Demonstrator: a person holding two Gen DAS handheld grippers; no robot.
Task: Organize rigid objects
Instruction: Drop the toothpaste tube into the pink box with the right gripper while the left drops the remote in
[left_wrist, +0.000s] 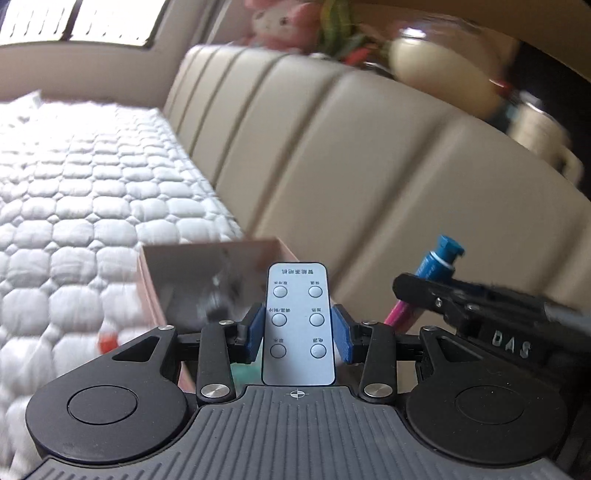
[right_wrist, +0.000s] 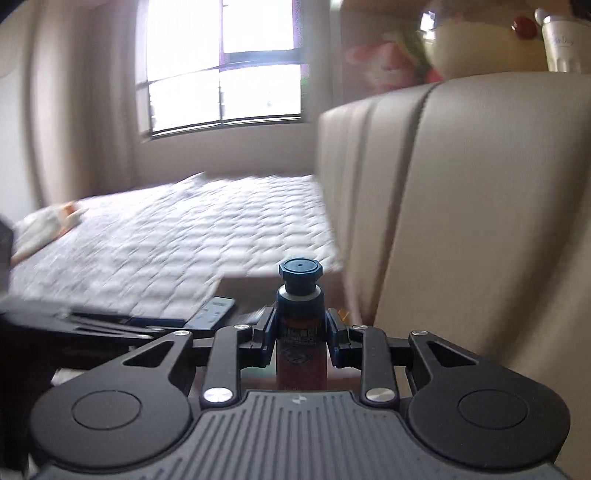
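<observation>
While both hands carry something above the bed, the pink cardboard box (left_wrist: 207, 280) serves as the landmark for where things go. The left tool (left_wrist: 299, 332) is clamped on a small grey remote control (left_wrist: 298, 325), its blue pads (left_wrist: 255, 334) pressing the two long edges, so the jaws stand fairly wide around that flat body. The remote's long axis runs straight forward along the fingers, its far end pointing toward the box, which lies just ahead and slightly to the left of it on the quilted white mattress (left_wrist: 74, 192). Blurred items already sit inside the box; I cannot tell what they are.

The right tool (right_wrist: 301, 332) is closed narrowly on a dark bottle with a blue cap (right_wrist: 300, 317), held upright between the pads, cap end forward. In the left wrist view that same bottle (left_wrist: 439, 258) shows to the right of the remote, tilted, further from the box than the remote is. A beige padded headboard (left_wrist: 351, 155) rises behind the box, with blurred plush toys (left_wrist: 280, 22) on its top ledge.

Judging from this, the left hand is nearer to the box and would reach it first; the remote needs to tip nose-down over the open top, its length set along the box's longer side. The right hand would have to cross leftward past its partner to follow.
</observation>
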